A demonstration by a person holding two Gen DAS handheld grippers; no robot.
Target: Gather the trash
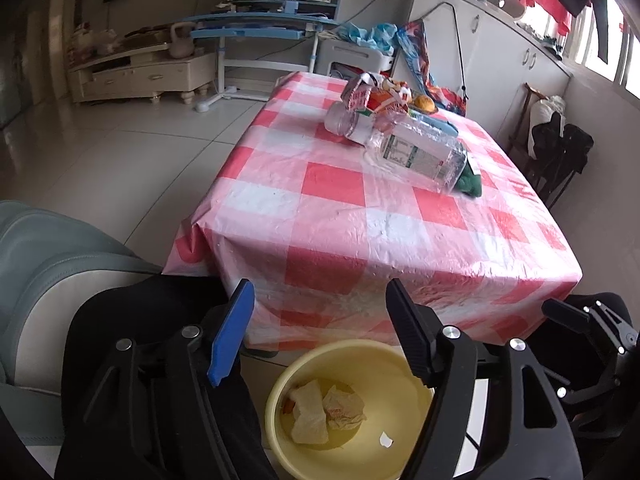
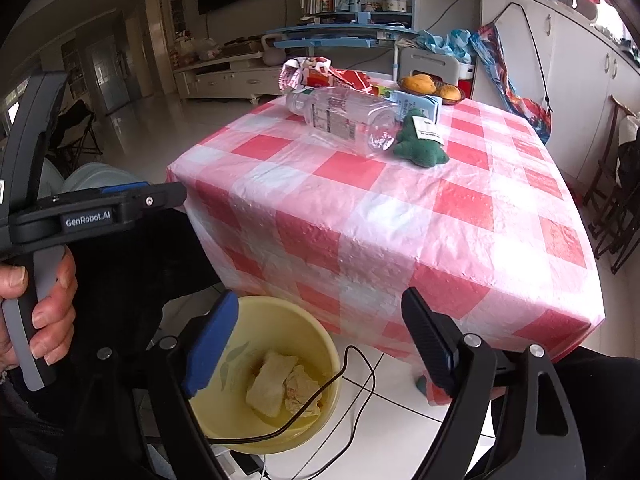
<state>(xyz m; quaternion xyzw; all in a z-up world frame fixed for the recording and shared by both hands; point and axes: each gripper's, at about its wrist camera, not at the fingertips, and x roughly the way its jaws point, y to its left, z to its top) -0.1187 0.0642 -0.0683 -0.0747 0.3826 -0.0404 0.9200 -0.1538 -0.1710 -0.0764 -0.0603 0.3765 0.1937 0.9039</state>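
One yellow bin (image 2: 324, 344) stands on the floor with two crumpled pieces of paper trash (image 2: 272, 384) and one small white scrap (image 1: 385, 439) in it. On the tabletop (image 2: 400, 224) lie two clear plastic bottles (image 1: 420, 152), one green plush toy (image 2: 420, 144), one blue carton (image 2: 420, 106) and two oranges (image 2: 418, 83). The heap of red and white wrappers (image 2: 312, 72) behind them is too tangled to count.
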